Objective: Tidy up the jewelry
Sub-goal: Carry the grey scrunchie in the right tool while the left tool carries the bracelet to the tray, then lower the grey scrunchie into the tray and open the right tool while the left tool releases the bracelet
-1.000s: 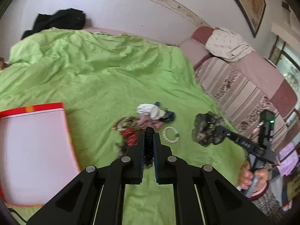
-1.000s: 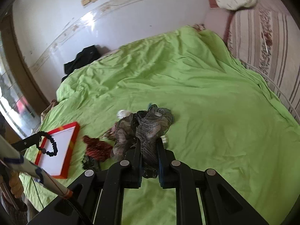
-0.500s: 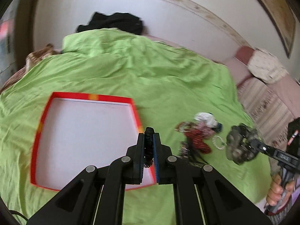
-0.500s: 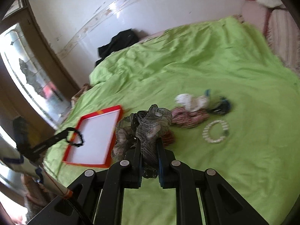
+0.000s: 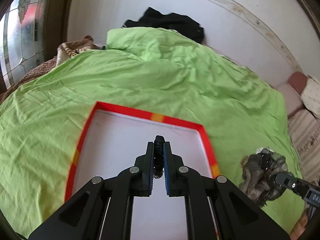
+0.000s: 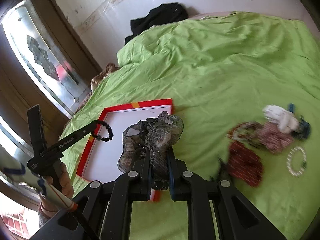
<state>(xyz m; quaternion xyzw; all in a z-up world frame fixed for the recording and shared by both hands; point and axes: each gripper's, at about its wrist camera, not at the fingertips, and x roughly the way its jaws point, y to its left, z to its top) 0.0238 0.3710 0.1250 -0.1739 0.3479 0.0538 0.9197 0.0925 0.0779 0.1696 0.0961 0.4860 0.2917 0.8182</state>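
Observation:
A shallow white tray with a red rim (image 5: 128,112) (image 6: 138,105) lies on the green bedspread. My left gripper (image 5: 159,147) hangs over the tray's white floor, shut on a black bead bracelet (image 5: 159,140); in the right wrist view that bracelet (image 6: 105,132) dangles as a loop from the left gripper (image 6: 94,125). My right gripper (image 6: 159,150) is shut on a grey-brown striped scrunchie (image 6: 160,132), held just right of the tray; the left wrist view shows the scrunchie (image 5: 260,170) beside the tray's right edge. Loose jewelry stays on the bedspread at right.
On the bedspread at right lie a dark red scrunchie (image 6: 245,166), a pink patterned one (image 6: 274,138), a white cloth piece (image 6: 280,117), a dark blue piece (image 6: 304,129) and a white bead bracelet (image 6: 296,161). Black clothing (image 5: 172,23) lies by the wall. A glass-panelled door (image 6: 44,60) stands left.
Both grippers swung left, away from the jewelry pile toward the tray. The left gripper with the black bracelet now hangs over the tray; the right one with the scrunchie followed to the tray's right edge.

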